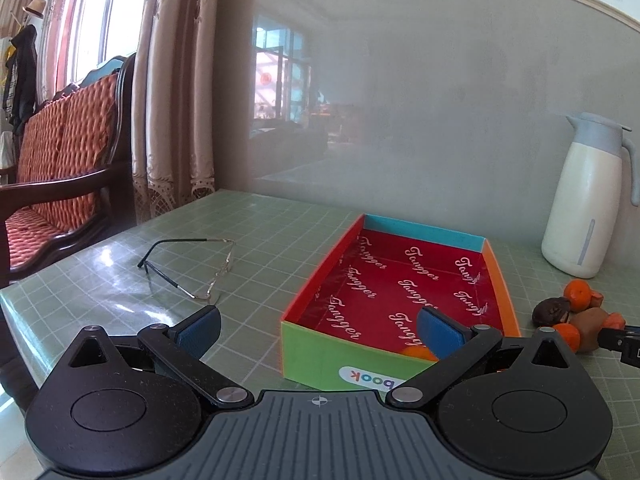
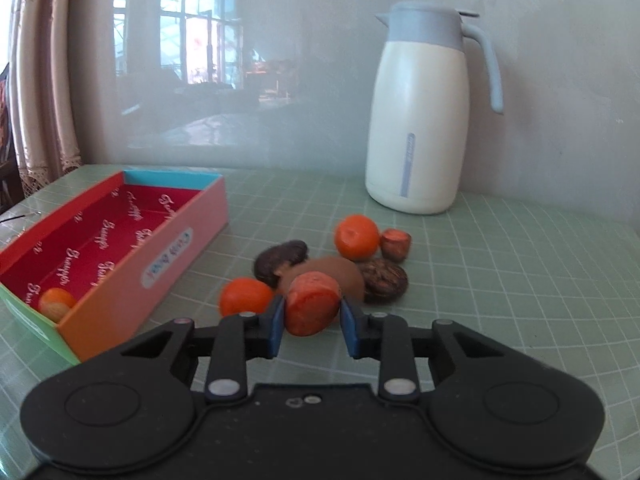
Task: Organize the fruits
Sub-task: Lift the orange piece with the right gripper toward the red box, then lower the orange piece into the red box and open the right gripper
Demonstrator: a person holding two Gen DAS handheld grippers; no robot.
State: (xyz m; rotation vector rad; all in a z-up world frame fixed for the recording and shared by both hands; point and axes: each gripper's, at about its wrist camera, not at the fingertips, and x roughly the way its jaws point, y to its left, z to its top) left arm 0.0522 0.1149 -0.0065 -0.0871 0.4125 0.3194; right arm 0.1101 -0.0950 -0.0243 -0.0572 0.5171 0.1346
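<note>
A colourful box with a red lining lies on the green grid mat; one orange fruit sits in its near corner. My left gripper is open and empty over the box's near end. A pile of fruits lies right of the box: two tangerines, a brown kiwi-like fruit, two dark fruits and a small reddish one. My right gripper is shut on an orange-red fruit at the pile's near edge.
A white jug with a blue lid stands at the back right by the wall. A pair of glasses lies left of the box. A red cushioned wooden bench stands beyond the table's left edge.
</note>
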